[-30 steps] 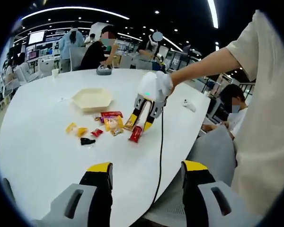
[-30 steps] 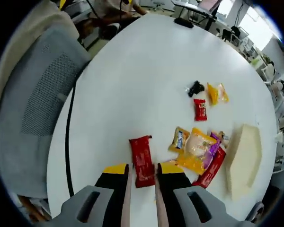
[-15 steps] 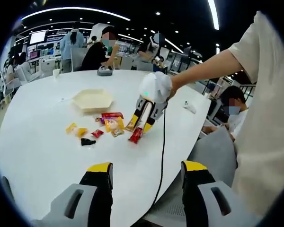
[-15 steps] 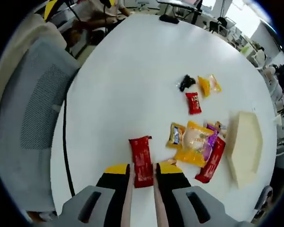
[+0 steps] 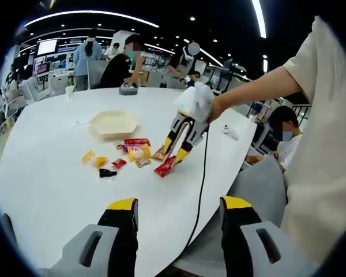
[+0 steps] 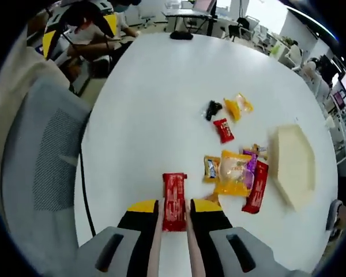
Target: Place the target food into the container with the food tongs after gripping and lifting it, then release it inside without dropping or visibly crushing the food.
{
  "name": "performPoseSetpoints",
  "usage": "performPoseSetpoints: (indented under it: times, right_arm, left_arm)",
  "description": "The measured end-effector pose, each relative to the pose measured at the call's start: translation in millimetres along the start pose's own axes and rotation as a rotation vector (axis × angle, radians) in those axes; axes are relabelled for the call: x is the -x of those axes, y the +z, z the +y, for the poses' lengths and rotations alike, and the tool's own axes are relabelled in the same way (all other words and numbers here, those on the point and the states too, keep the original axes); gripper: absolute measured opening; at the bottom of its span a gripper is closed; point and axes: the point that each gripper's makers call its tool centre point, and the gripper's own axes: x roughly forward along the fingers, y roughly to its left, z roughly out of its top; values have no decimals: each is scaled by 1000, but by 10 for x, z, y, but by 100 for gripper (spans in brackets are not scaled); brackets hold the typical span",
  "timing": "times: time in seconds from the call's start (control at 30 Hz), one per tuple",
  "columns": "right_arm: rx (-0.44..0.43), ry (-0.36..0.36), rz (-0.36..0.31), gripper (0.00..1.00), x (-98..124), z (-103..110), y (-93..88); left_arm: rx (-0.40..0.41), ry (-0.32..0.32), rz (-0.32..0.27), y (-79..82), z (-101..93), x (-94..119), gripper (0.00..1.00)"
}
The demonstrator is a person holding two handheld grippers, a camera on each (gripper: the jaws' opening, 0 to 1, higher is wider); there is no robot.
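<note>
My right gripper [image 6: 174,210] is shut on a long red snack packet [image 6: 174,199], with pale tong arms lying along the inside of its jaws. In the left gripper view the right gripper [image 5: 180,145] hangs over the table's middle, and the red packet [image 5: 166,167] dangles tilted from its tips, just above the white table [image 5: 52,173]. The beige hexagonal container [image 6: 292,166] lies to the right of the packet, and also shows far left of the right gripper [image 5: 113,122]. My left gripper [image 5: 179,208] stands open near the table's front edge, holding nothing.
Several loose snack packets [image 6: 235,173] lie between the held packet and the container, with a small red packet [image 6: 223,130], a black item [image 6: 211,108] and yellow packets [image 6: 236,105] farther off. A grey chair [image 6: 46,161] and a black cable [image 6: 83,190] sit at the table's edge. People sit at the far side.
My right gripper has risen with the red packet held in it, so the table looks farther away in its view. My left gripper has stayed put and open.
</note>
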Motion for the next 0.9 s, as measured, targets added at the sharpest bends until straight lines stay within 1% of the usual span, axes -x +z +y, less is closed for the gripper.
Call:
performPoseSetpoints:
  times: [0.23,0.43,0.67,0.9]
  right_arm:
    - [-24,-6,5,20,44,28,11]
    - [-28,-20,-1,20,95,27,26]
    - [-48,-54,-39,20,244,-40,105]
    - [-61,-86,-71,20,349,-119,214]
  left_arm:
    - [-6,2,-7,7,-25,23,56]
    - [-8,8,-12,10,-28,52,56]
    - [-8,7,-13,-3,-49,66,55]
    - [-23,2,-17,41,-73,79,55]
